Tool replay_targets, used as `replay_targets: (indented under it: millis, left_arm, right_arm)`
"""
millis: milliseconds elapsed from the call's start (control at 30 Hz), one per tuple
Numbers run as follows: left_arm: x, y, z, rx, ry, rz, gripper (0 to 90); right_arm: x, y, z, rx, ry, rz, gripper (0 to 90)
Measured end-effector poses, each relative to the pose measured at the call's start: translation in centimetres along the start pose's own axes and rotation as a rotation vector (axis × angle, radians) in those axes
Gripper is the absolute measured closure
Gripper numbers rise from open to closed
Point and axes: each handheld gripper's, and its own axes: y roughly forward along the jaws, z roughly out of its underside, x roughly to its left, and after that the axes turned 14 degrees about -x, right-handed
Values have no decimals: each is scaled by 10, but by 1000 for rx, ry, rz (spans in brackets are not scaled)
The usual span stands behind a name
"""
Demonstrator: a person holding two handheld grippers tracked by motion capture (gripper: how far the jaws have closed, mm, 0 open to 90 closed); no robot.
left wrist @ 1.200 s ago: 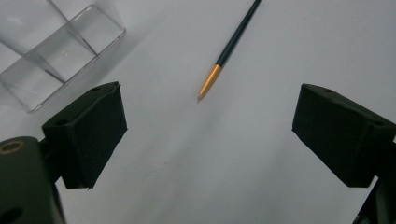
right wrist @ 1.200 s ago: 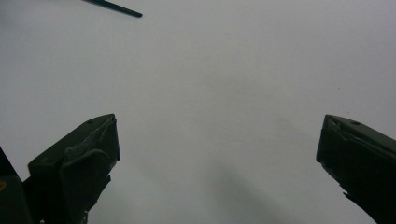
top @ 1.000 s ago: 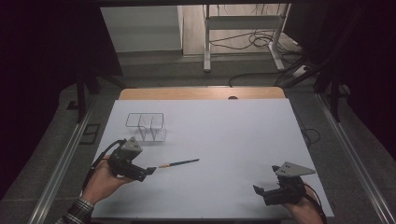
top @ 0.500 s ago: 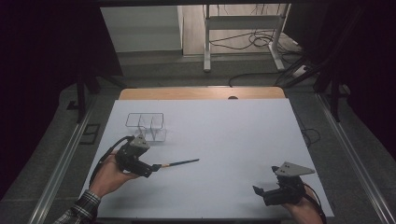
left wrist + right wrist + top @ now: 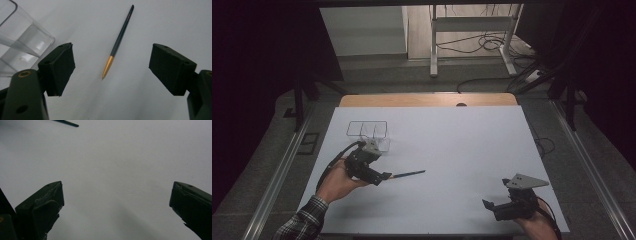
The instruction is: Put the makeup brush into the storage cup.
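Your left gripper (image 5: 111, 66) has been closing, jaws unclenched around the slim dark gold-tipped paintbrush (image 5: 119, 41) beside the clear plastic organizer (image 5: 20, 42); right gripper (image 5: 116, 205) released.

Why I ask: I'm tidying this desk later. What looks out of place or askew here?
The pen lies loose and slanted on the white table, outside the clear organizer beside it. The left gripper, jaws open and just closing, frames the pen's gold tip. Nothing looks spilled or damaged.
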Motion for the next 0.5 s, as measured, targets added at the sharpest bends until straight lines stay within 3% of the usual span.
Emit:
replay_targets:
  millis: [500]
  left_arm:
    - [2,24,-12,33,21,32,299]
  right_arm:
    - [0,1,0,-3,7,-7,0]
